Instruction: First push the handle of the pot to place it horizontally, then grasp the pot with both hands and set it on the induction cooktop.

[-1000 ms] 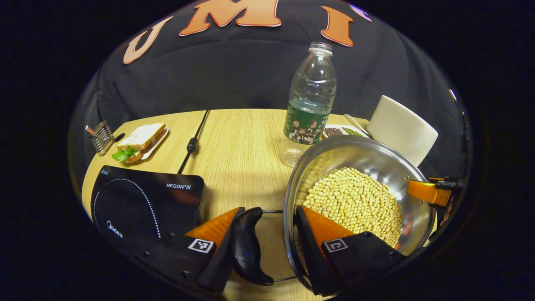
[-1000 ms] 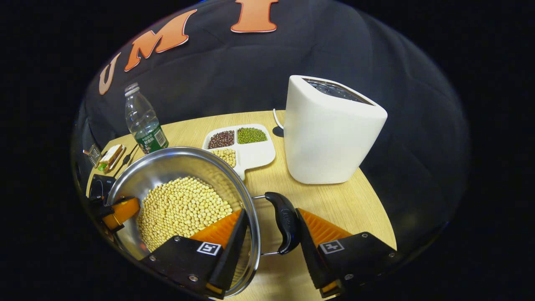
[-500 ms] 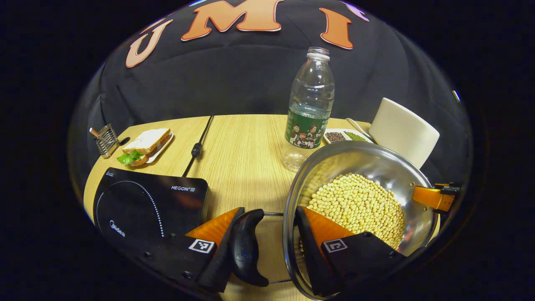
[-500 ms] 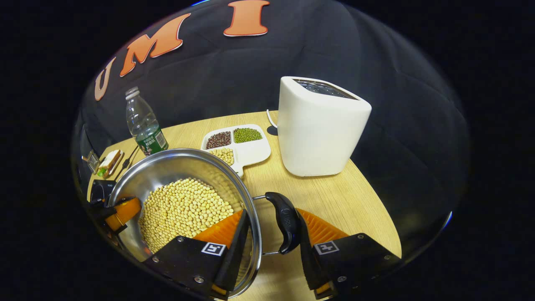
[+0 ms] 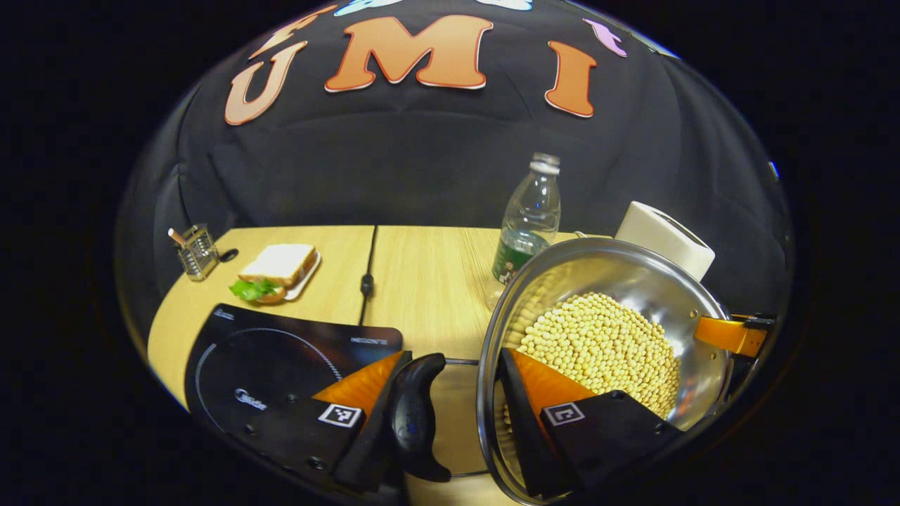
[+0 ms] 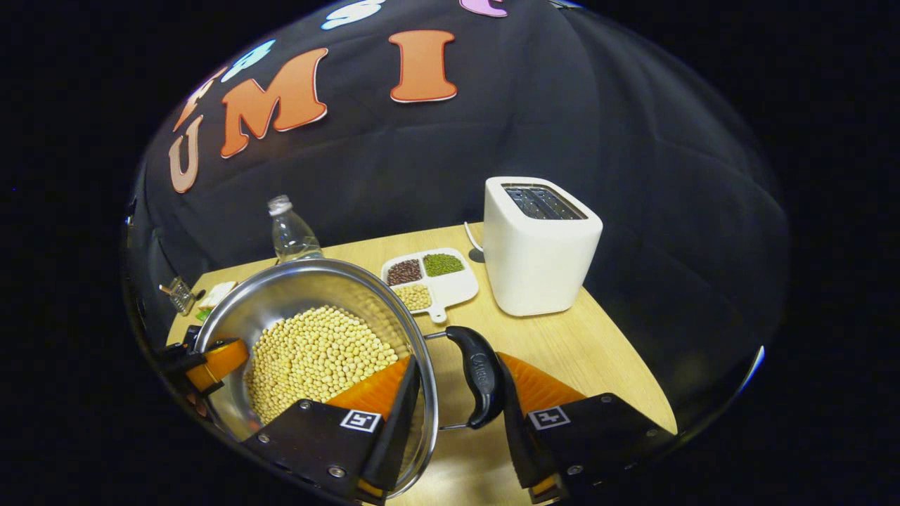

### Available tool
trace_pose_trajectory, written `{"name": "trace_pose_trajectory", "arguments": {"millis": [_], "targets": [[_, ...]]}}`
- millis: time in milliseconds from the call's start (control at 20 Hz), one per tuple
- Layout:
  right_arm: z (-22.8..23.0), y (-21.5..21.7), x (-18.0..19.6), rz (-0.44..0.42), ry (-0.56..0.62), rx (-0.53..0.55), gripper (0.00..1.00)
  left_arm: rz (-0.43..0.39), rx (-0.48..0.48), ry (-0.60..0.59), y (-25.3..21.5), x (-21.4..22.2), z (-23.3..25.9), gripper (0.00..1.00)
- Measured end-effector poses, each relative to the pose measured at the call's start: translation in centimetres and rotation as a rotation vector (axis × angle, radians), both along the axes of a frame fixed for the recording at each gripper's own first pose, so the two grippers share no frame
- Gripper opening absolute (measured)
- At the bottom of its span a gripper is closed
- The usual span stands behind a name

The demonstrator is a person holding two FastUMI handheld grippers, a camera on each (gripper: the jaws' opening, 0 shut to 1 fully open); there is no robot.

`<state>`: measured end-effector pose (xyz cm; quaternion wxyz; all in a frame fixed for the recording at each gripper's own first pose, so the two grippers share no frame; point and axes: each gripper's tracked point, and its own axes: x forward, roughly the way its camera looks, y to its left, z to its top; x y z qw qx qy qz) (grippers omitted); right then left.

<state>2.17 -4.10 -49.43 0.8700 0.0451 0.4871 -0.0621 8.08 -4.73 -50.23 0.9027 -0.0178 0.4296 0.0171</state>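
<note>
Table (image 5: 429,274) carried the induction cooktop (image 5: 281,355) at its near-left corner, w/ toaster (image 6: 540,246), bottle (image 5: 529,214), sectioned bean tray (image 6: 453,284), sandwich plate (image 5: 281,267) & small wire rack (image 5: 195,249) spread farther back. Pot (image 5: 619,281), full of soybeans (image 5: 598,344), was held up off the table, just right of the cooktop, not on it. Left gripper (image 5: 457,414) was clamped over pot's rim & left handle (image 5: 416,414), one finger inside the pot & one outside the handle; right gripper (image 6: 457,414) gripped the right handle (image 6: 479,372) & rim the same way.

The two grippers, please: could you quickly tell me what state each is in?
Left gripper: shut on the pot, across handle and rim.
Right gripper: shut on the pot, likewise.
</note>
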Motion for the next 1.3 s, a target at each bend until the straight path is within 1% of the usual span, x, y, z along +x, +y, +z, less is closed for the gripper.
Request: {"name": "trace_pose_trajectory", "arguments": {"millis": [100, 150, 200, 250, 300, 400, 450, 500, 550, 600, 650, 750, 800, 850, 900, 1050, 1250, 1300], "targets": [[1.9, 1.7, 0.5, 0.018, -0.034, 0.008, 0.62, 0.018, 0.003, -0.030, 1.8, -0.2, 2.4, 0.79], [2.8, 2.6, 0.6, 0.032, -0.047, 0.008, 0.62, 0.026, 0.004, -0.039, 2.7, -0.3, 3.4, 0.77], [3.7, 3.5, 0.7, 0.044, -0.056, 0.012, 0.62, 0.031, 0.005, -0.050, 3.6, -0.6, 4.6, 0.79], [4.6, 4.5, 0.7, 0.056, -0.068, 0.020, 0.61, 0.034, 0.010, -0.059, 4.7, -0.9, 5.8, 0.79], [5.7, 5.8, 0.7, 0.065, -0.076, 0.033, 0.62, 0.043, 0.013, -0.065, 5.8, -1.1, 6.9, 0.77], [7.2, 8.6, 1.1, 0.090, -0.099, 0.046, 0.61, 0.065, 0.022, -0.084, 8.0, -1.4, 9.1, 0.79], [7.8, 9.9, 1.3, 0.105, -0.108, 0.050, 0.57, 0.072, 0.034, -0.094, 9.4, -1.8, 10.0, 0.78], [8.3, 10.8, 1.5, 0.116, -0.120, 0.056, 0.57, 0.083, 0.044, -0.108, 10.7, -2.0, 10.9, 0.78], [8.8, 12.0, 1.8, 0.133, -0.127, 0.059, 0.57, 0.091, 0.053, -0.122, 11.8, -2.1, 11.5, 0.76], [9.0, 13.2, 1.8, 0.140, -0.132, 0.069, 0.57, 0.103, 0.062, -0.124, 13.0, -2.5, 12.0, 0.78], [9.1, 14.2, 2.0, 0.153, -0.133, 0.072, 0.61, 0.116, 0.067, -0.130, 14.1, -2.8, 12.5, 0.78], [9.4, 16.4, 2.3, 0.172, -0.136, 0.093, 0.61, 0.142, 0.075, -0.133, 16.2, -3.6, 13.0, 0.78], [9.2, 17.6, 2.3, 0.184, -0.133, 0.101, 0.53, 0.156, 0.079, -0.134, 17.1, -3.8, 13.3, 0.78], [9.1, 18.6, 2.3, 0.190, -0.133, 0.108, 0.53, 0.167, 0.087, -0.131, 18.2, -4.3, 13.6, 0.78], [8.8, 19.3, 2.3, 0.204, -0.132, 0.113, 0.58, 0.177, 0.094, -0.135, 19.2, -4.5, 13.9, 0.78], [8.7, 22.5, 2.4, 0.234, -0.132, 0.134, 0.58, 0.211, 0.111, -0.137, 22.1, -5.1, 14.1, 0.78], [8.4, 25.7, 2.5, 0.267, -0.130, 0.145, 0.58, 0.244, 0.123, -0.132, 25.3, -6.4, 14.1, 0.78], [8.2, 26.3, 2.5, 0.275, -0.128, 0.147, 0.58, 0.249, 0.125, -0.129, 25.8, -6.6, 14.0, 0.76]]}}
